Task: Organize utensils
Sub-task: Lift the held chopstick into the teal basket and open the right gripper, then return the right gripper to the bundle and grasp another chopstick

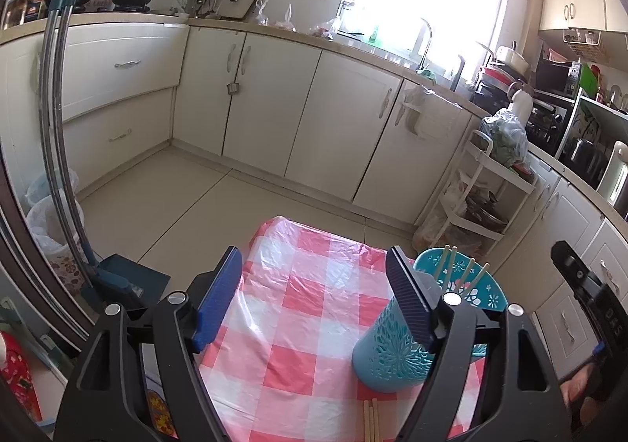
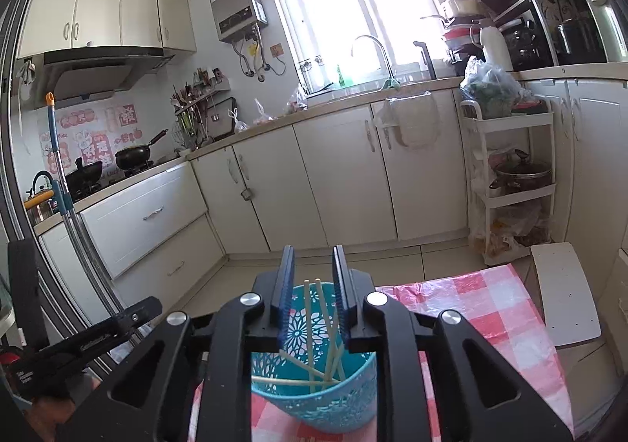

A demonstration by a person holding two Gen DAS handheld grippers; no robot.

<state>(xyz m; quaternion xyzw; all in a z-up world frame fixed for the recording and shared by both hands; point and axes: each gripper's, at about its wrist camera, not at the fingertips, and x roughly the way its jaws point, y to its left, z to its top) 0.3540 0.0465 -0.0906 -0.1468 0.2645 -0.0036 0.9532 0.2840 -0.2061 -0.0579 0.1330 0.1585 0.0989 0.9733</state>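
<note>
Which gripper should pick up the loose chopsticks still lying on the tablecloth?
Left, probably. The left gripper is open over the tablecloth, with the loose chopsticks just below it. The right gripper sits over the teal holder, slightly open above the chopsticks inside.

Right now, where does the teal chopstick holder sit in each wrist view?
Left wrist: teal chopstick holder lower right, partly behind the left gripper's right finger.
Right wrist: bottom centre, just beyond the right gripper.
Shared landmark: pink checked tablecloth beneath it.
</note>
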